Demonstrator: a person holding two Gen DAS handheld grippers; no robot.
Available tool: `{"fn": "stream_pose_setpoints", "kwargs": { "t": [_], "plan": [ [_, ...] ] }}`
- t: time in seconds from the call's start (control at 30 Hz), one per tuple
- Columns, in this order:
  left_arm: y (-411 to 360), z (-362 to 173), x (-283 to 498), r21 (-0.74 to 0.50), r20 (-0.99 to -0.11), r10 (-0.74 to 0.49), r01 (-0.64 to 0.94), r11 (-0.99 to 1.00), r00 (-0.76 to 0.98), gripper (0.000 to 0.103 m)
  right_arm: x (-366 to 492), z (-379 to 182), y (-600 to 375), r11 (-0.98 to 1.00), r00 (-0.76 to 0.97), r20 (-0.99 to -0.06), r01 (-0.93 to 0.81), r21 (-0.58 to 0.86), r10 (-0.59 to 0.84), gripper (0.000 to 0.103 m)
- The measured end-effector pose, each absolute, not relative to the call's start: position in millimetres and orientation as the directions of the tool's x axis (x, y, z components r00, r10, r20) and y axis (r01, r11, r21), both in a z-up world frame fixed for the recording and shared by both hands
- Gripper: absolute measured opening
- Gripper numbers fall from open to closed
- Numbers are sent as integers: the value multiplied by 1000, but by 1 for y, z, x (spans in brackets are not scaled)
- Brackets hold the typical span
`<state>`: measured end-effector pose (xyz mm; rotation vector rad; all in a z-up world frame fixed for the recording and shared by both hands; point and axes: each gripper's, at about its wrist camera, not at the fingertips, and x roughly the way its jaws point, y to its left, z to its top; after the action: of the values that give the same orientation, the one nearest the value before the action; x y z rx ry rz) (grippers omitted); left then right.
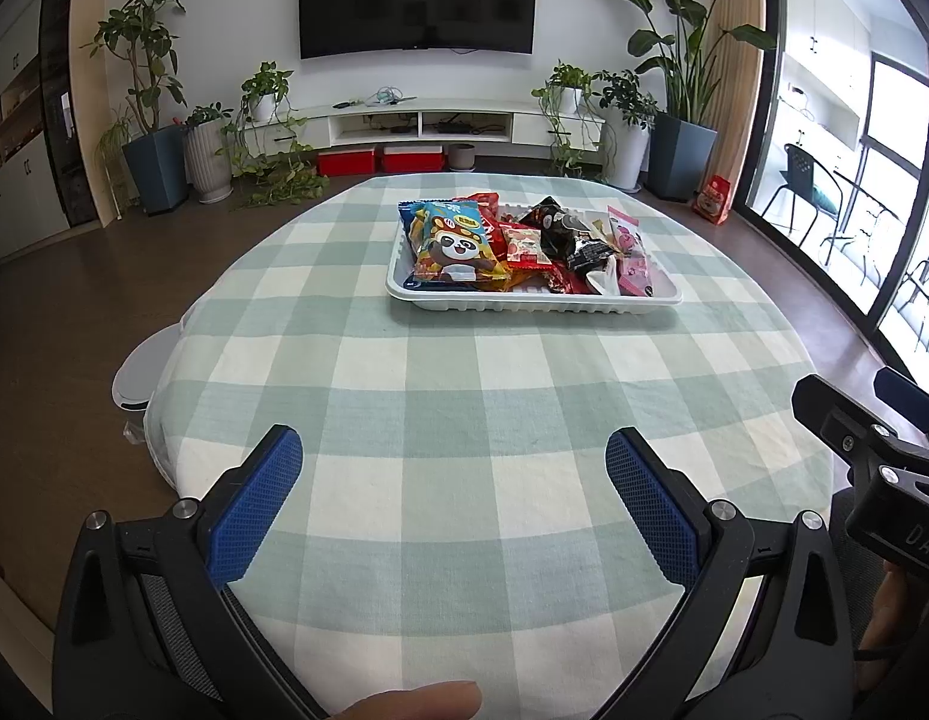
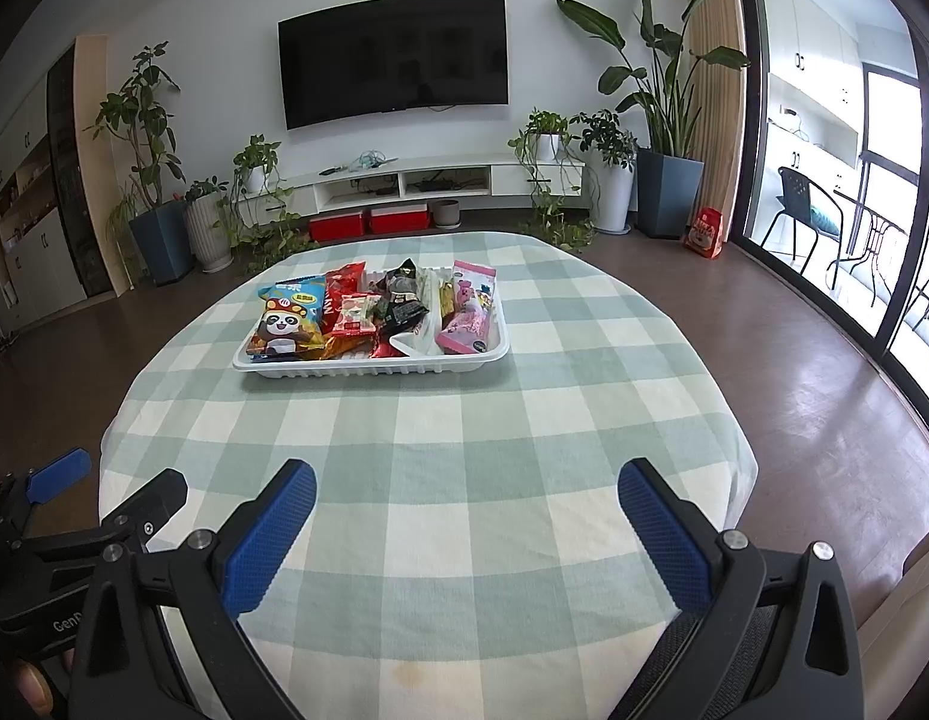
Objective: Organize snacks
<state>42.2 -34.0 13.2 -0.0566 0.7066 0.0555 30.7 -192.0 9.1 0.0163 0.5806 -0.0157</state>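
- Tray [image 1: 533,300] of snacks [image 1: 512,243] sits well ahead of both grippers, long axis crosswise.
- Left gripper [image 1: 452,468] and right gripper [image 2: 466,495]: released, empty, about equally far.

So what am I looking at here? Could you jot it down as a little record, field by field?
Setting: living room, table with green checked cloth
Tray: white tray on the far part of the table
Contents: snack packets piled in it, including a panda packet and a pink packet
Left claw: open, empty, over the near cloth
Right claw: open, empty, over the near cloth
Loose snacks on cloth: none visible
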Motion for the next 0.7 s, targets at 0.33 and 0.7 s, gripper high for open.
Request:
{"fn": "stream_pose_setpoints", "kwargs": {
  "t": [0.33, 0.7],
  "plan": [
    [-34, 14, 42, -34, -652, 30, -69, 997, 758, 103, 30, 10, -192, 1000, 835, -550, 19, 11, -10, 103],
    [-35, 13, 42, -30, -654, 36, -73, 997, 756, 103, 29, 12, -192, 1000, 834, -552, 18, 10, -9, 103]
  ]
}}
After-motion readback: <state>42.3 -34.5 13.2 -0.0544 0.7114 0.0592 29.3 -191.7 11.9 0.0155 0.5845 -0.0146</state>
